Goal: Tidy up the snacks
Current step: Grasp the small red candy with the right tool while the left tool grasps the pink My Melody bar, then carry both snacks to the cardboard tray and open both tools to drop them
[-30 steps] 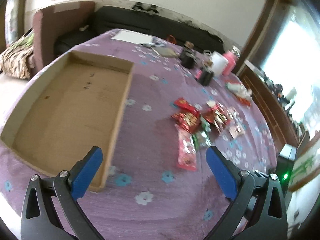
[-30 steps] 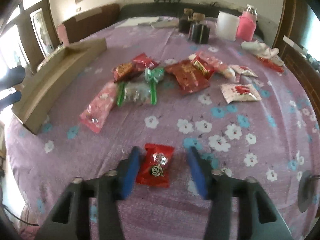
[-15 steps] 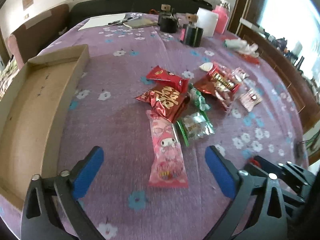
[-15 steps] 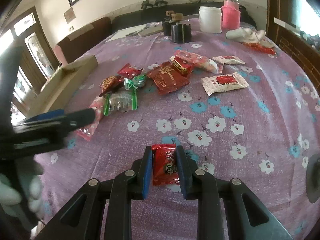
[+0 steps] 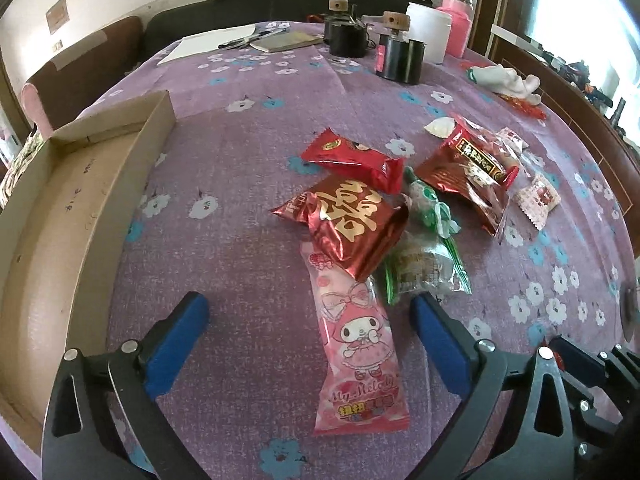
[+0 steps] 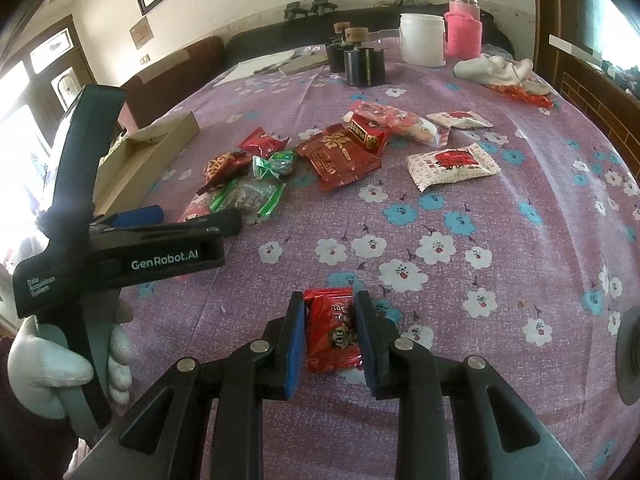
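**Right has a snack, left hovering wide**

Small red packet (image 6: 331,330) pinched between right gripper (image 6: 330,340) pads, low over purple tablecloth (image 6: 460,280). Left gripper (image 5: 308,336) jaws spread, straddling pink My Melody pack (image 5: 358,344), not touching. Cardboard tray (image 5: 60,216) at left

The table (image 5: 248,160) wore a purple floral cloth; on it lay snacks (image 5: 348,224), a box (image 5: 100,184), jars (image 5: 400,60), papers (image 5: 212,42)

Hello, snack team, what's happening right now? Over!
Right gripper shut on a red snack packet. Left gripper open over the pink packet. Cardboard tray waiting at left, way open.
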`<state>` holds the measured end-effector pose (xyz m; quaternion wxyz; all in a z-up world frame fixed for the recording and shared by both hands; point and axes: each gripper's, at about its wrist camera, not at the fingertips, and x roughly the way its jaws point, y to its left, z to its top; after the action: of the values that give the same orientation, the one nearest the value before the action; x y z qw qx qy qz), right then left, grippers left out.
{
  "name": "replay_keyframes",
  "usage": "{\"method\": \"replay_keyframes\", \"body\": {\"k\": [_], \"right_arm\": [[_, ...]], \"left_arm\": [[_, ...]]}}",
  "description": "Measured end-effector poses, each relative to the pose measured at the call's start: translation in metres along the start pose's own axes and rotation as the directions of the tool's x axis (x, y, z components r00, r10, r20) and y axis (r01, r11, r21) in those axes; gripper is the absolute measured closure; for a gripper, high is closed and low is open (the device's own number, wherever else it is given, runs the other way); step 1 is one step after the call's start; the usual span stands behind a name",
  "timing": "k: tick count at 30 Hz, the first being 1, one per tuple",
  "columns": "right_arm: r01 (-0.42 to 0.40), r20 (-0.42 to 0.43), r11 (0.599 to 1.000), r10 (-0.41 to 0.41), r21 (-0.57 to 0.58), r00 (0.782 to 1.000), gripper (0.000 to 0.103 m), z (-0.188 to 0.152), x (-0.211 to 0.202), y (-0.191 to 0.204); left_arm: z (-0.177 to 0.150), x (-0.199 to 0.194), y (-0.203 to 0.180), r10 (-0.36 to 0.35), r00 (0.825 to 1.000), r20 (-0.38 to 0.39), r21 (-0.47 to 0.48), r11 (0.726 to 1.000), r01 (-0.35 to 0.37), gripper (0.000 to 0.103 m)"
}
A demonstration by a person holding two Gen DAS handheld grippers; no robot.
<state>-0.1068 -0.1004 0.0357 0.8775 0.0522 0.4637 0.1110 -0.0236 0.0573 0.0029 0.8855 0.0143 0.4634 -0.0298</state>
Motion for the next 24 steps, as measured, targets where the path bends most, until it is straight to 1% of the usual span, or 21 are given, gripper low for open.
{"method": "replay_keyframes", "body": {"k": [1, 3, 4, 5, 6, 7, 8, 10, 13, 15, 19, 21, 22, 24], "right_arm": [[0.0, 0.0, 1.0, 0.0, -0.001, 1.0, 0.076, 0.0, 0.0, 0.0], [0.002, -0.001, 1.0, -0.002, -0.002, 1.0, 0.076, 0.0, 0.0, 0.0], [0.003, 0.0, 1.0, -0.003, -0.003, 1.0, 0.076, 0.0, 0.0, 0.0], [0.006, -0.001, 1.0, -0.006, -0.004, 1.0, 0.076, 0.0, 0.0, 0.0], [0.009, -0.001, 1.0, -0.009, -0.006, 1.0, 0.076, 0.0, 0.0, 0.001], [0.014, -0.001, 1.0, -0.014, -0.009, 1.0, 0.076, 0.0, 0.0, 0.001], [0.023, -0.001, 1.0, -0.023, -0.012, 1.0, 0.079, 0.0, 0.0, 0.002], [0.04, 0.002, 0.999, -0.04, -0.02, 0.999, 0.08, 0.0, 0.0, 0.004], [0.046, 0.022, 0.998, -0.045, -0.049, 0.999, 0.082, -0.001, -0.005, 0.01], [0.069, 0.036, 0.995, -0.067, -0.07, 0.997, 0.082, -0.003, -0.01, 0.015], [0.043, 0.058, 0.997, -0.039, -0.068, 0.998, 0.082, -0.001, -0.03, 0.023], [0.023, 0.079, 0.997, -0.017, -0.075, 0.997, 0.082, 0.007, -0.046, 0.029], [0.014, 0.092, 0.997, -0.007, -0.079, 0.996, 0.082, 0.012, -0.054, 0.031], [-0.003, 0.115, 0.996, 0.013, -0.087, 0.993, 0.082, 0.024, -0.069, 0.036]], "left_arm": [[0.0, 0.0, 0.0, 0.003, 1.0, 0.002, -0.002, 1.0, -0.003, 0.005], [0.0, -0.005, 0.003, 0.016, 1.0, 0.019, -0.007, 1.0, -0.016, 0.022], [0.0, -0.006, 0.004, 0.018, 1.0, 0.024, -0.003, 1.0, -0.017, 0.042], [0.0, -0.009, 0.005, 0.015, 1.0, 0.027, 0.004, 1.0, -0.015, 0.064], [0.0, -0.011, 0.008, 0.013, 1.0, 0.021, 0.008, 1.0, -0.013, 0.076], [0.0, -0.012, 0.01, 0.006, 1.0, 0.012, 0.004, 1.0, -0.006, 0.08], [-0.001, -0.015, 0.016, -0.034, 0.999, -0.002, -0.017, 0.999, 0.034, 0.08], [-0.005, -0.023, 0.027, -0.108, 0.994, 0.006, -0.057, 0.992, 0.108, 0.08], [-0.012, -0.041, 0.039, -0.165, 0.985, 0.043, -0.086, 0.982, 0.168, 0.08], [-0.015, -0.058, 0.049, -0.2, 0.977, 0.077, -0.096, 0.974, 0.207, 0.08], [-0.015, -0.093, 0.073, -0.29, 0.947, 0.136, -0.137, 0.941, 0.308, 0.08], [-0.01, -0.114, 0.087, -0.314, 0.935, 0.168, -0.146, 0.93, 0.339, 0.08], [-0.005, -0.129, 0.096, -0.325, 0.926, 0.191, -0.141, 0.925, 0.354, 0.08], [0.004, -0.149, 0.109, -0.34, 0.915, 0.216, -0.13, 0.919, 0.372, 0.08]]}}
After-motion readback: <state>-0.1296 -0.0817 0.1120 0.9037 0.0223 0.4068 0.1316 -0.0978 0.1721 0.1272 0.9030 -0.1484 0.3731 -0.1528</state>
